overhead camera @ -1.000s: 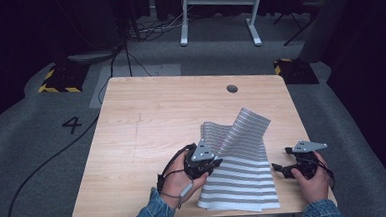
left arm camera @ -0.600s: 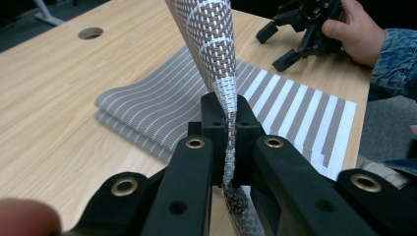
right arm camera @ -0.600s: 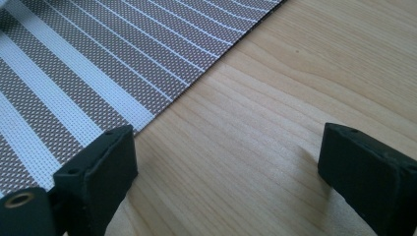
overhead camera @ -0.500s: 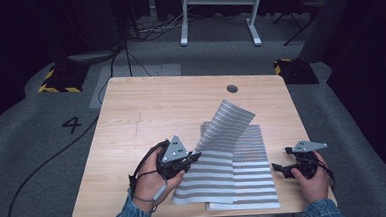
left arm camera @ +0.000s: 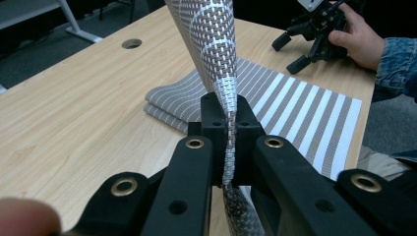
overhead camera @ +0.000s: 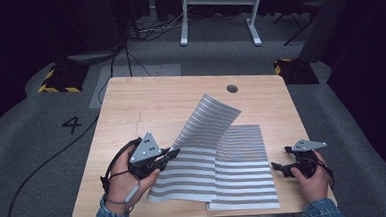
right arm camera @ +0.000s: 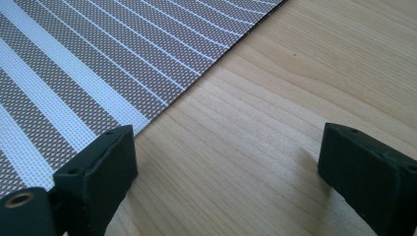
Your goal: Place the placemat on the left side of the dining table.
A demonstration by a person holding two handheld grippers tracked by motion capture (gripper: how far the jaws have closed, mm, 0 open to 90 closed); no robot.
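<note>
A grey-and-white striped woven mat (overhead camera: 243, 156) lies on the near half of the wooden table (overhead camera: 150, 100). My left gripper (overhead camera: 172, 152) is shut on an edge of its upper layer (overhead camera: 209, 117), which rises off the table and curls toward the far side. In the left gripper view the fabric (left arm camera: 211, 44) is pinched upright between the pads of the left gripper (left arm camera: 228, 123). My right gripper (overhead camera: 276, 167) rests at the mat's right edge, low over the wood. Its jaws stand open with nothing between them, the right gripper (right arm camera: 226, 147) sitting just beside the mat's border (right arm camera: 88, 59).
A round cable hole (overhead camera: 232, 89) sits near the table's far edge. The left and far parts of the tabletop are bare wood. On the floor beyond lie cables (overhead camera: 127, 42), a white frame's legs (overhead camera: 216, 17) and a painted number 4 (overhead camera: 71, 125).
My left gripper has moved left and up with the mat edge in it, drawing the lifted layer leftward over the flat part. The right gripper has stayed put.
</note>
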